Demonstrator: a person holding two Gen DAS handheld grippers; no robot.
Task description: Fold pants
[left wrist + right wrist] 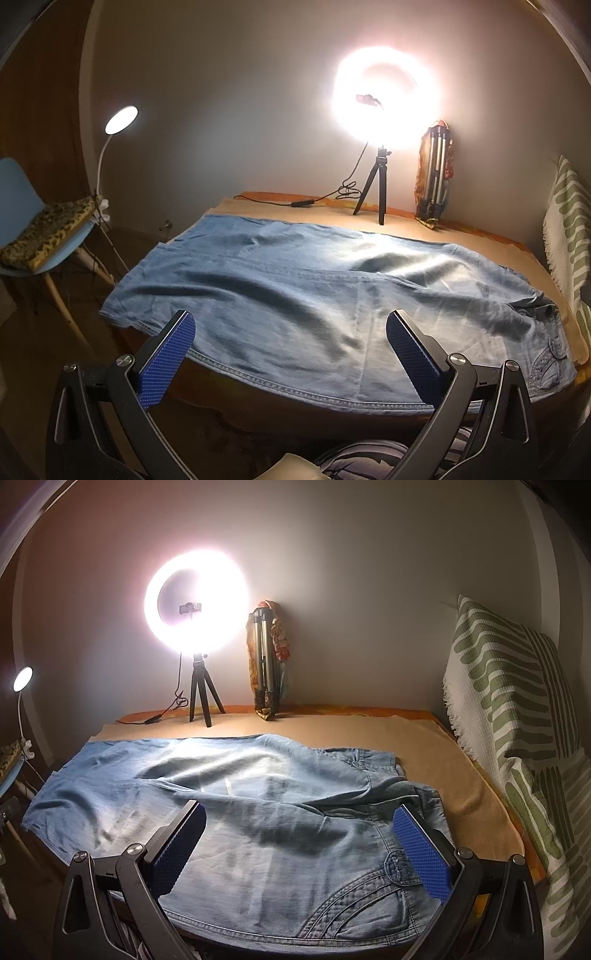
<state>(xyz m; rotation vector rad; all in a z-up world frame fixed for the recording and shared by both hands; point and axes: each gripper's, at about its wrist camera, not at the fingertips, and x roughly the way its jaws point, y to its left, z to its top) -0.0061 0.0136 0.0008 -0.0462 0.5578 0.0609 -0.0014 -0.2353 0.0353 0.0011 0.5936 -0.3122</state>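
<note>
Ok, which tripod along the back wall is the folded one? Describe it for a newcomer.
Start at the glowing ring light on its small black tripod at the table's far edge. Just right of it, the folded tripod leans upright against the wall. Its legs are silver and closed together, with patterned orange cloth draped around it.

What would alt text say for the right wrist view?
Open right tongs with blue pads hover over light blue jeans spread flat on a tan-covered table. Behind glow a ring light on a tripod and a folded tripod.
</note>
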